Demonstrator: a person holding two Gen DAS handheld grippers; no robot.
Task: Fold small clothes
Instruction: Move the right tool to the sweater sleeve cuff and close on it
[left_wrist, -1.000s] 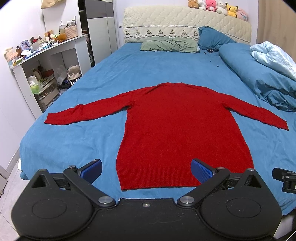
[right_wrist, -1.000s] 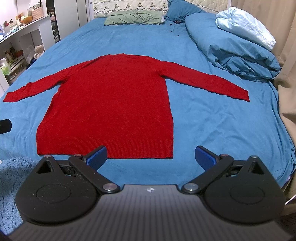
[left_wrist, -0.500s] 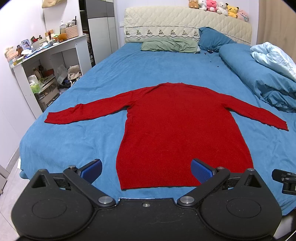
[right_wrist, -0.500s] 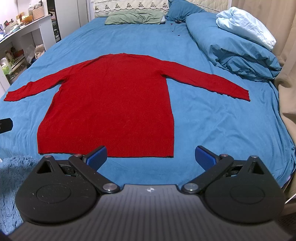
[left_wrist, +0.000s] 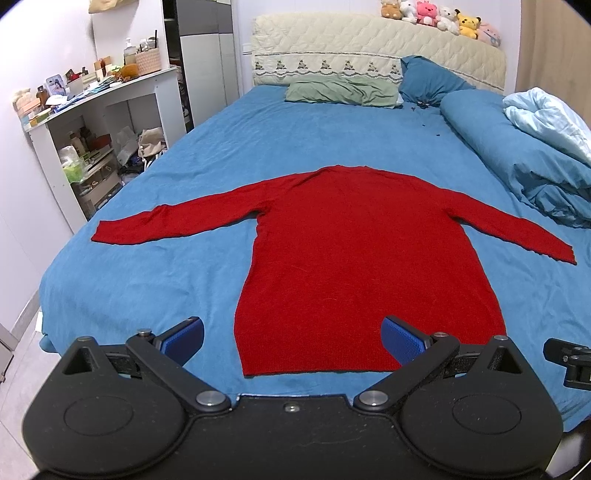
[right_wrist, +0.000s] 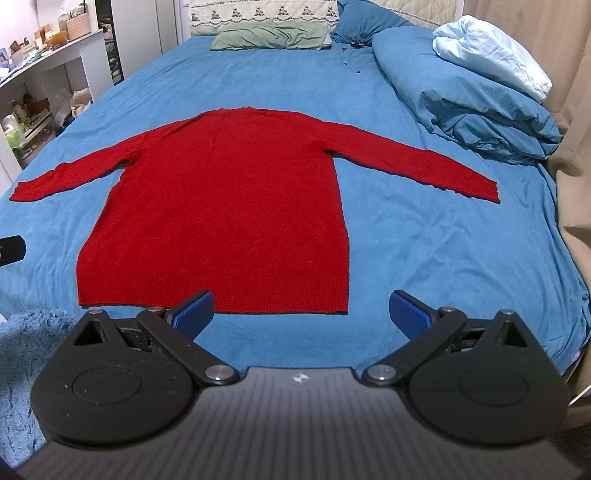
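The red sweater (left_wrist: 365, 258) lies flat on the bed (left_wrist: 155, 266) with both sleeves spread and no fold made yet, so all folding is left, while the left gripper (left_wrist: 291, 338) and right gripper (right_wrist: 301, 310) hover near its hem, fingers spread and empty.

Home bedroom, blue-sheeted bed (left_wrist: 258, 147), padded headboard (left_wrist: 369, 44), pillows (left_wrist: 340, 92), cluttered desk (left_wrist: 110, 96)

Both wrist views face headboard from bed (left_wrist: 147, 177) foot, sharing sweater (left_wrist: 362, 266).
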